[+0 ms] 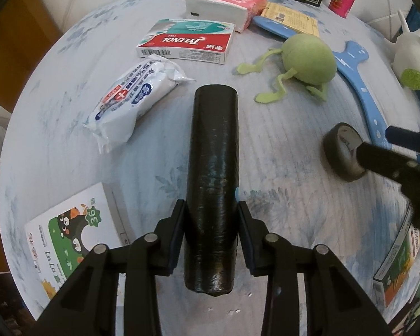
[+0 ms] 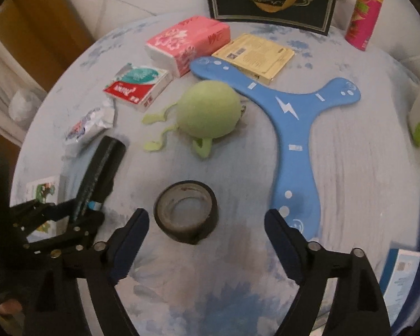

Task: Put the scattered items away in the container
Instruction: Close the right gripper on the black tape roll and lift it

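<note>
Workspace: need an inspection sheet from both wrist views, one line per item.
Surface: round table under a pale blue floral cloth.
Job's things: black roll clamped in the left tool; black tape ring lying flat; blue boomerang; green plush; Tylenol box; white gauze pack; pink tissue pack; yellow sachet.
Container: not identified.
Clutter: dark gift bag and pink can at the far edge; printed boxes at the near edges.
Grippers: left tool shut on the roll; right tool open, just short of the tape ring.
Cables: nothing seen.
Surroundings: pale tiled floor, wooden furniture on the left.
</note>
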A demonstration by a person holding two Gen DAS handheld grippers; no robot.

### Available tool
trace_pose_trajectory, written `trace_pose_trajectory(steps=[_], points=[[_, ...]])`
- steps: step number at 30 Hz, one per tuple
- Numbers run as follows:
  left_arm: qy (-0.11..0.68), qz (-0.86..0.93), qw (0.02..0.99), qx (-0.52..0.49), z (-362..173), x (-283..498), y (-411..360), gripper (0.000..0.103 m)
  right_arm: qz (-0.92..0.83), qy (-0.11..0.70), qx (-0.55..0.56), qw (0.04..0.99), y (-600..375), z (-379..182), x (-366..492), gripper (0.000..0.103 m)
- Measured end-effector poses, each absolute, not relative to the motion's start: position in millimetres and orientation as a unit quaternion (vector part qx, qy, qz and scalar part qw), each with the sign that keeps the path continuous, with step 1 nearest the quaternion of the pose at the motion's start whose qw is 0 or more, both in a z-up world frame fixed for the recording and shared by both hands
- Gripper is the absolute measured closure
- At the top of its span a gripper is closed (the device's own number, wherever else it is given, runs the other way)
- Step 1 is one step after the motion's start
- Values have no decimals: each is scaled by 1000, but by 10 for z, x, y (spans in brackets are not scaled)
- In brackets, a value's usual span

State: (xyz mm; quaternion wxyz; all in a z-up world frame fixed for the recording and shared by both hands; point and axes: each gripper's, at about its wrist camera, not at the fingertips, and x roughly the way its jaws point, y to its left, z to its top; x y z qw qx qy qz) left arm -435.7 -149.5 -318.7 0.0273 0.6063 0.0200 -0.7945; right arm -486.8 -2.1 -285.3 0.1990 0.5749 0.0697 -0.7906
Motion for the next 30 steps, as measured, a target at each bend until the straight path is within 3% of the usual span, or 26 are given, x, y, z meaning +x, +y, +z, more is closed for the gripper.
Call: trace_pose_trajectory(steps=[9,16,17,18,19,23,25,27,28,30], points=[[23,-798,25,602,-3147,-4215,-1580,68,-798,124,560,183,-104,-3064,-4816,20],[18,-801,29,598,-3139,-4219,-1599,68,-797,110,565,181,36,-3153,-4835,20],[18,-801,29,597,-3146,-4215,-1611,68,-797,115,564,182,35,-3162,-4826,27],[16,-802,29,596,-3142,-4215,-1602,68,-792,114,568,190,23,-3174,-4823,43],[14,-803,30,595,-3139,-4215,-1593,68,-791,114,570,193,13,-3175,-4816,45],[16,-804,30,593,-3126,-4206,-1610,68,-797,120,560,190,-13,-3178,-4806,45],[17,-806,30,591,-3120,-4193,-1626,68,-800,94,559,195,47,-3180,-4830,35],[13,-808,31,588,-3111,-4169,-1627,68,-804,95,554,192,58,-3184,-4829,38],[15,-808,31,588,-3106,-4154,-1621,69,-806,107,552,187,37,-3184,-4816,45],[22,-808,33,588,-3098,-4123,-1608,69,-806,121,549,186,5,-3176,-4769,46]])
